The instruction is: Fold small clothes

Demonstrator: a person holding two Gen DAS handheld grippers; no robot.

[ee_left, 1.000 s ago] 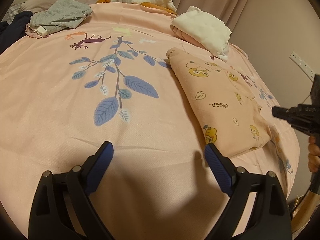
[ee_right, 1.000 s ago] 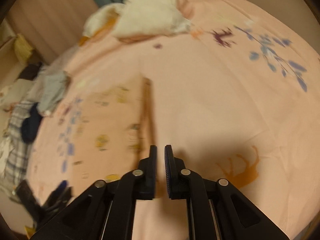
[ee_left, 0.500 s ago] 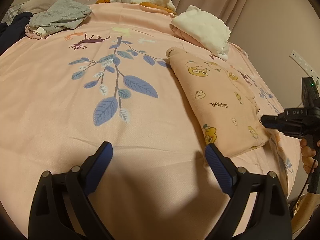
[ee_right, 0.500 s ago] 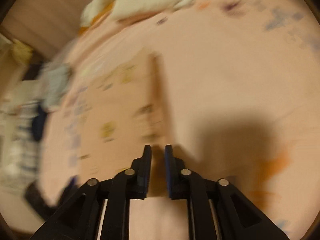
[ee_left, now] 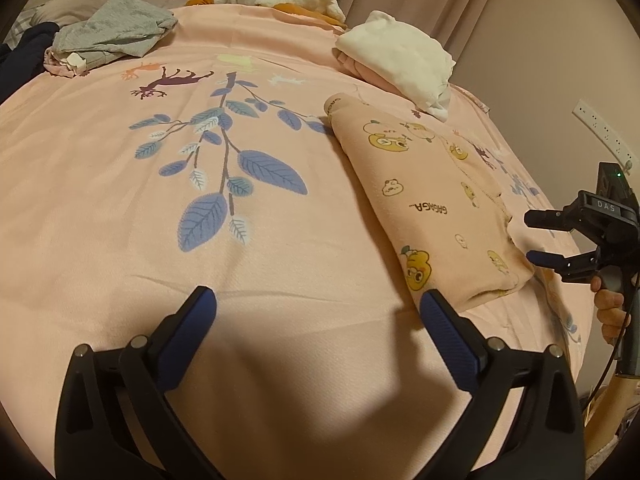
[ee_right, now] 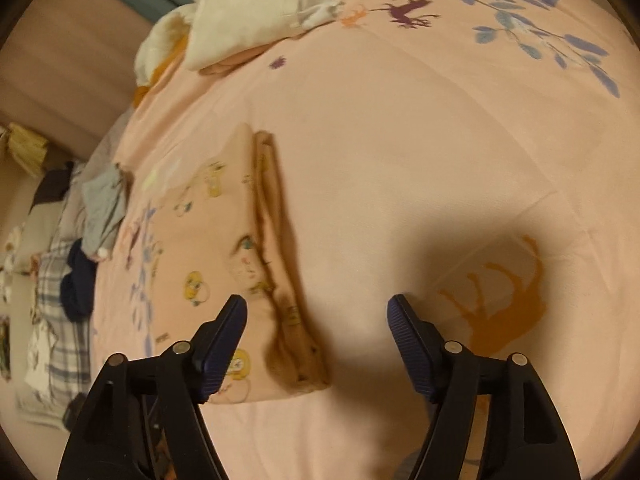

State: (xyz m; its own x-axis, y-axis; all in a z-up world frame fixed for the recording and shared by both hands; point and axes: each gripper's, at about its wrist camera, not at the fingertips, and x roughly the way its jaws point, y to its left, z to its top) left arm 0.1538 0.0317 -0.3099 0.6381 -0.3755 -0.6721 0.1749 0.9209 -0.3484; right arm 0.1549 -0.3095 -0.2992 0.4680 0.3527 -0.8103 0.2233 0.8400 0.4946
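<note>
Left gripper [ee_left: 318, 306] fingers wide over bedspread [ee_left: 120, 216]; folded peach garment [ee_left: 424, 204] beside right gripper [ee_left: 534, 236].

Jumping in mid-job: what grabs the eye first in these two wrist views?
The folded peach garment with cartoon prints lies on the pink bedspread, beside its big blue leaf print. The right gripper stands open over the garment's near folded edge, its jaws having just opened with nothing pinched between them; the left gripper is open over bare bedspread. Unfolded clothes sit along the far edge: a grey pile and a cream bundle.
</note>
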